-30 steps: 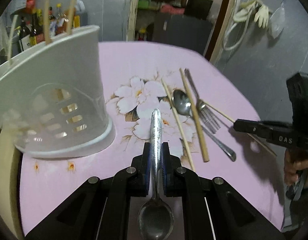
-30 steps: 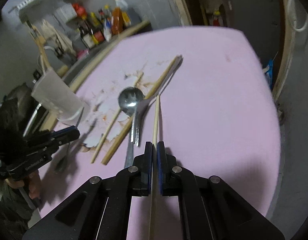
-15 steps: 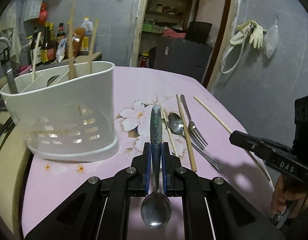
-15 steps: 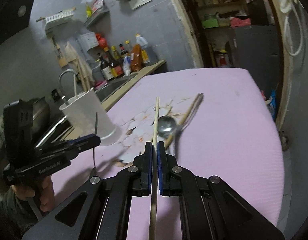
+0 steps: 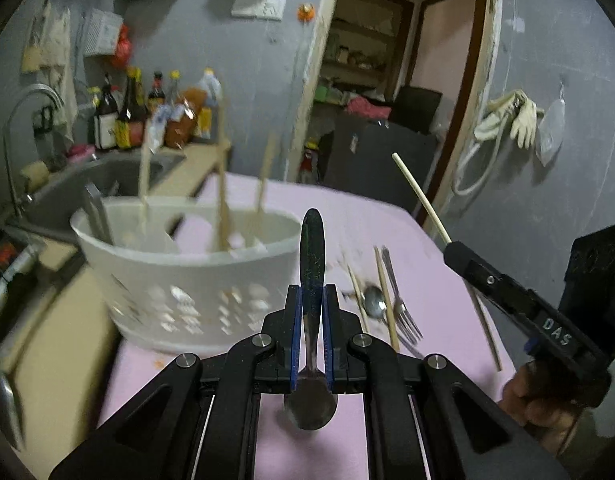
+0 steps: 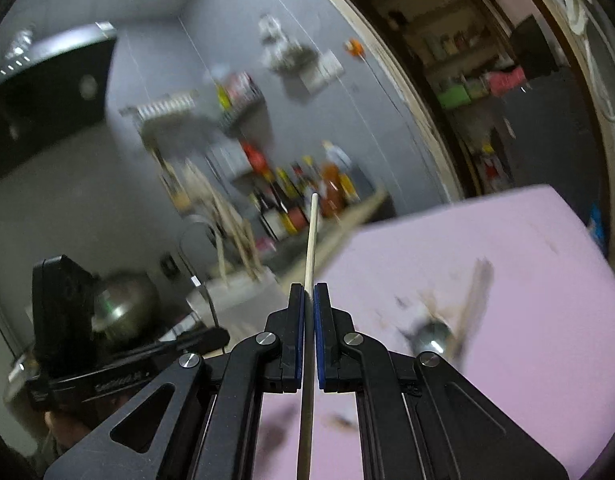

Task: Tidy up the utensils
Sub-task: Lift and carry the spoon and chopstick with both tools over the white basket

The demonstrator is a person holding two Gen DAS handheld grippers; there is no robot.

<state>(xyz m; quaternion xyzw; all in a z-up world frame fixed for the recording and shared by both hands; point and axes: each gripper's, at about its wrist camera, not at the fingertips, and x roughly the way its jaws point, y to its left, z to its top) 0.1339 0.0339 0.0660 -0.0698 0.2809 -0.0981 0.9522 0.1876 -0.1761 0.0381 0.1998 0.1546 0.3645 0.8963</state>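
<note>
My left gripper (image 5: 310, 292) is shut on a metal spoon (image 5: 311, 264), handle pointing forward and up, bowl toward the camera. It is held above the table, just right of the white utensil holder (image 5: 187, 276), which has several chopsticks and a metal utensil standing in it. My right gripper (image 6: 308, 292) is shut on a wooden chopstick (image 6: 310, 240) that points up. It also shows in the left wrist view (image 5: 421, 200), at the right. A spoon (image 5: 373, 306), a fork (image 5: 399, 304) and chopsticks lie on the pink tablecloth (image 5: 435, 280).
A sink with a tap (image 5: 31, 120) and a row of bottles (image 5: 143, 116) are behind the holder at the left. A doorway (image 5: 387, 120) lies beyond the table's far edge. The left gripper shows at the lower left of the right wrist view (image 6: 127, 360).
Both grippers have risen and tilted upward with their utensils. The spoon is now level with the holder's rim, and the chopstick has swung from lying low over the table to pointing up.
</note>
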